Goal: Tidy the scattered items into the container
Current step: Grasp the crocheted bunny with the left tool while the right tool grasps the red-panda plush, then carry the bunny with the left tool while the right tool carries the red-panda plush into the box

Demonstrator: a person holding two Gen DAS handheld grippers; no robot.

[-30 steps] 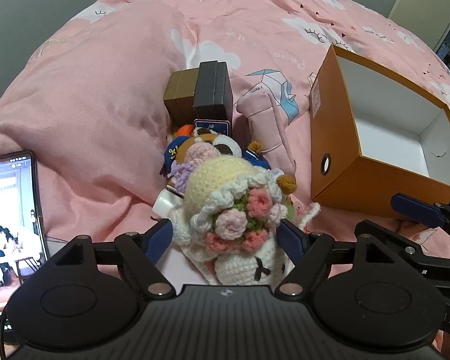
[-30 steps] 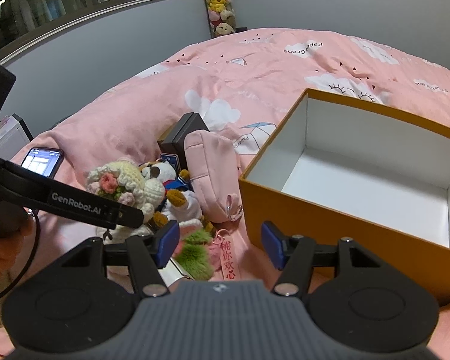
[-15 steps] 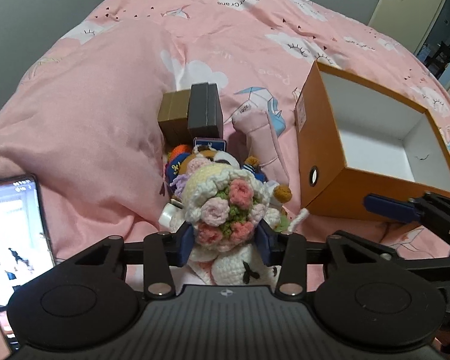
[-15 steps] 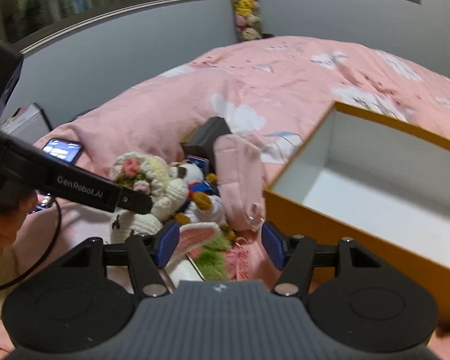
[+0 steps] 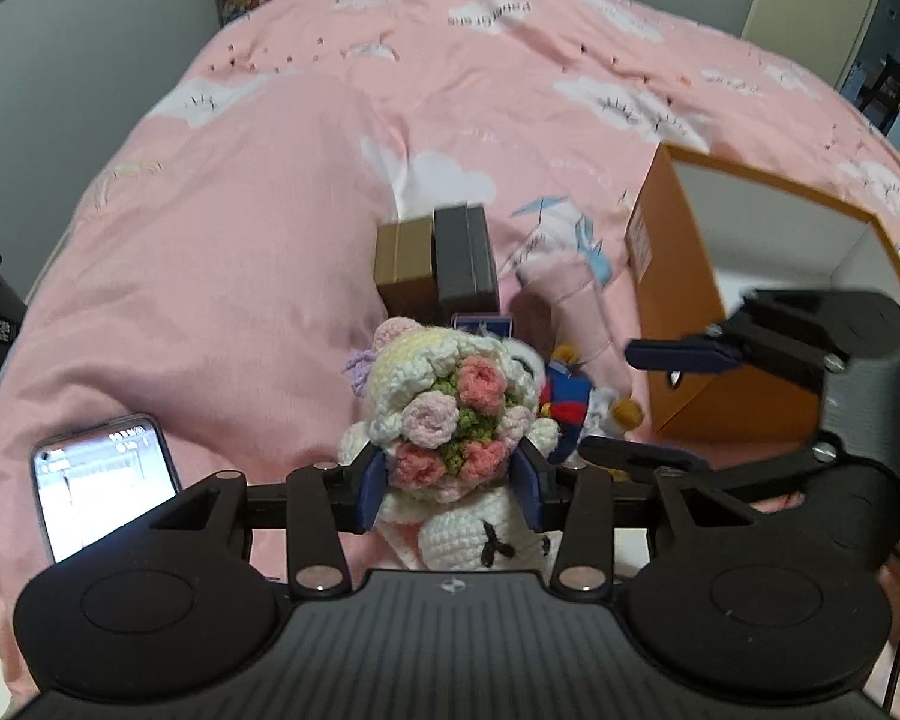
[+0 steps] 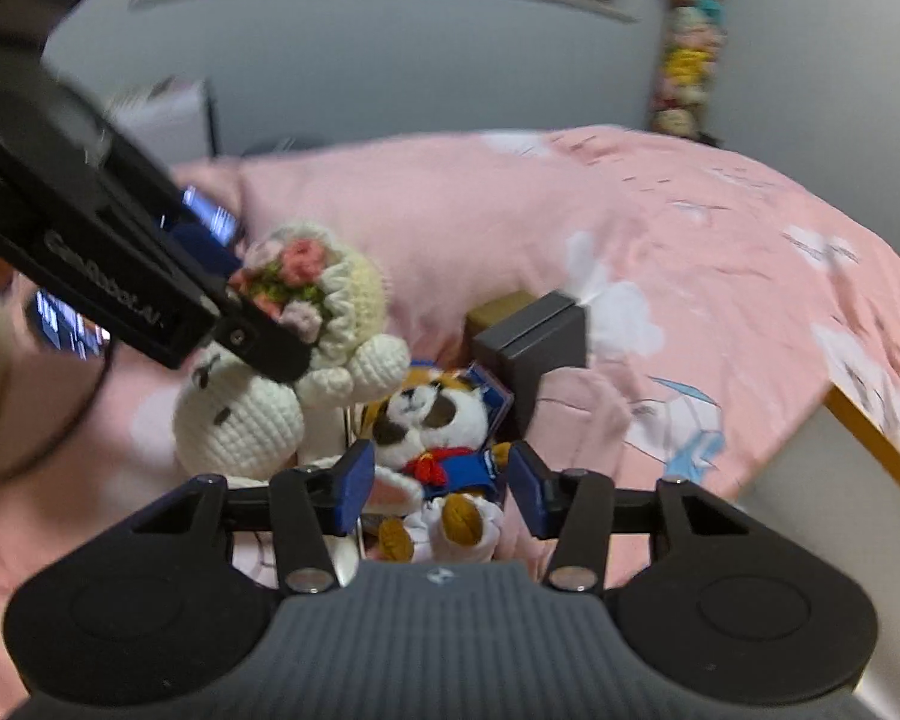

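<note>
My left gripper (image 5: 450,483) is shut on a white crochet doll (image 5: 450,420) with a pink flower crown and holds it lifted off the bed; the doll also shows in the right wrist view (image 6: 306,324). My right gripper (image 6: 438,489) is open, its jaws on either side of a small plush in a blue sailor outfit (image 6: 438,426), not touching it. The orange box (image 5: 720,276) with a white inside stands open at the right; its corner shows in the right wrist view (image 6: 870,438).
A brown box (image 5: 405,261) and a dark grey box (image 5: 465,258) stand together behind the toys. A pink pouch (image 5: 576,300) lies beside the orange box. A lit phone (image 5: 102,468) lies on the pink duvet at the left.
My left gripper closed on the crochet doll and lifted it. My right gripper swung left from the orange box and moved in over the sailor plush.
</note>
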